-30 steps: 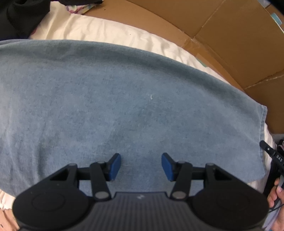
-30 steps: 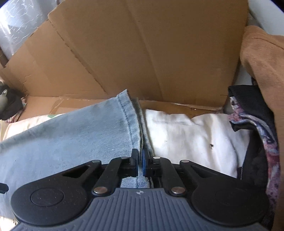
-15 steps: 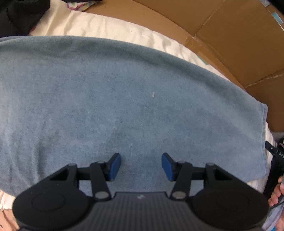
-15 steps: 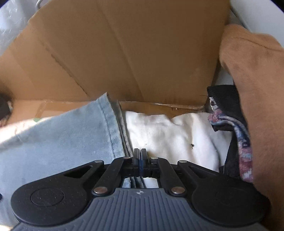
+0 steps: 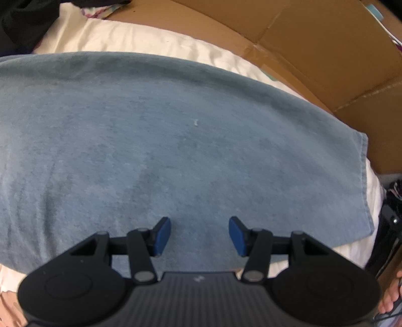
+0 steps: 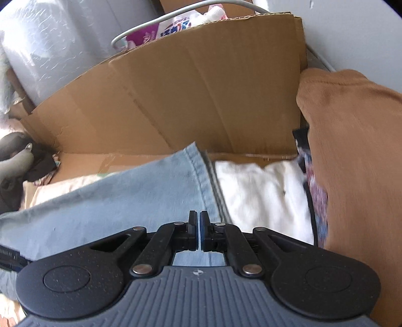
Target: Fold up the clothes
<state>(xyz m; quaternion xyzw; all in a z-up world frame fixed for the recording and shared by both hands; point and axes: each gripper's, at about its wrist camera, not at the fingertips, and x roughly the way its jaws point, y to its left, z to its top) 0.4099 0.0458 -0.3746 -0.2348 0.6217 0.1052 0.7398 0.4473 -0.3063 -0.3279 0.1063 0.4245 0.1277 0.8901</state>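
A blue-grey towel [image 5: 176,140] lies spread flat over white bedding [image 5: 150,40], its hemmed right edge at the right. My left gripper [image 5: 199,235] hangs open just above the towel's near part, nothing between its blue pads [image 5: 160,236]. In the right wrist view the same towel [image 6: 125,201] shows a hemmed corner that rises toward the cardboard. My right gripper [image 6: 200,221] is shut on that hem, and only a thin slit shows between its fingers.
Cardboard walls [image 5: 326,50] [image 6: 188,100] stand behind the bedding [image 6: 261,196]. A brown garment [image 6: 351,151] and a dark patterned one [image 6: 316,186] pile up at the right. Dark clothes [image 5: 22,20] lie at the far left. A person's hand [image 5: 392,299] shows at the lower right.
My right gripper has pulled up and back with the towel's hem, so more of the cardboard's top shows. The left gripper stays open and has barely shifted.
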